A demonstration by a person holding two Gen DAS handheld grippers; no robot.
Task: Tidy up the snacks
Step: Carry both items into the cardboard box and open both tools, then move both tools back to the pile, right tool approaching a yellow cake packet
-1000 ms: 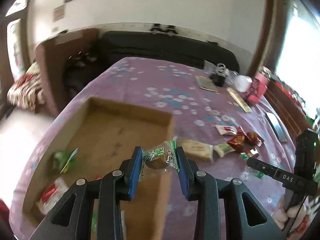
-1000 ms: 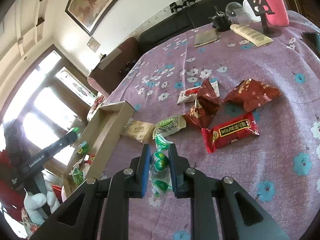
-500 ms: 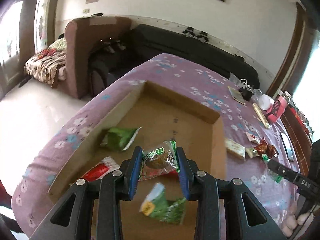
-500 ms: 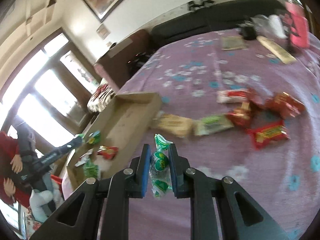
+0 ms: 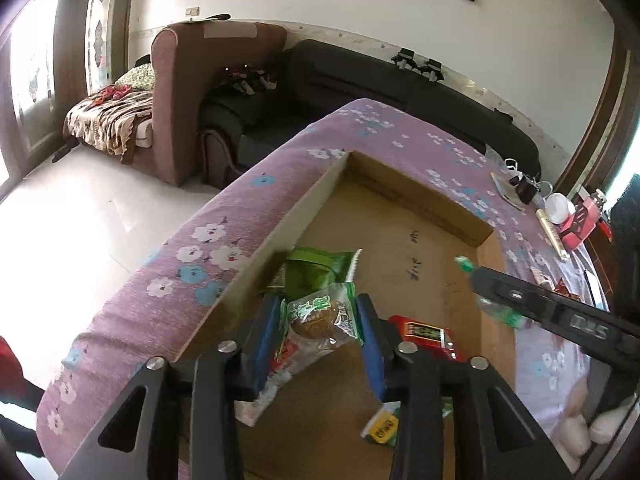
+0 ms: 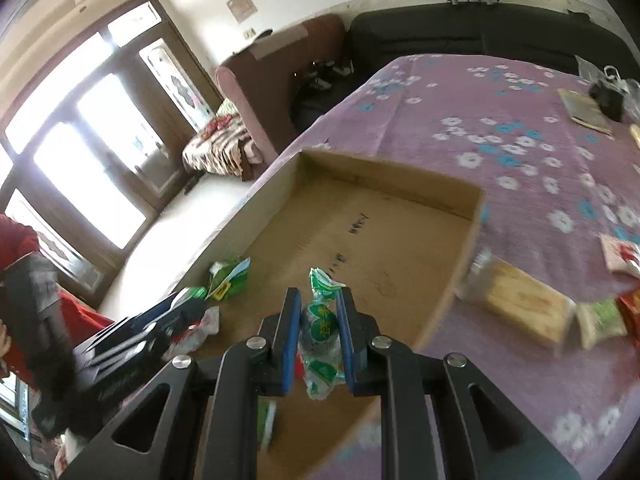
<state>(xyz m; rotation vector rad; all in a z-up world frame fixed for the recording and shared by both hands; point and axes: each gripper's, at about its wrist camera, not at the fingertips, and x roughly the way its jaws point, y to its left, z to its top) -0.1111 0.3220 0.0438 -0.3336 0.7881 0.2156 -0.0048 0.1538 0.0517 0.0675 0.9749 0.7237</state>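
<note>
An open cardboard box lies on the purple flowered tablecloth. My left gripper hangs over the box's near end. Its jaws are opening, and a clear packet with a green label and a brown pastry is still between the pads, tilted. My right gripper is shut on a strip of green sweets and hovers over the box. It shows in the left wrist view at the right. A green packet, a red one and others lie inside.
Loose snacks lie on the cloth right of the box: a beige biscuit packet, a green one and a red-white one. A notebook lies at the far right. The table's edge drops to the floor left of the box.
Both grippers moved left from the loose snacks to above the box, each carrying its packet. The pastry packet has tipped a little between the left pads.
</note>
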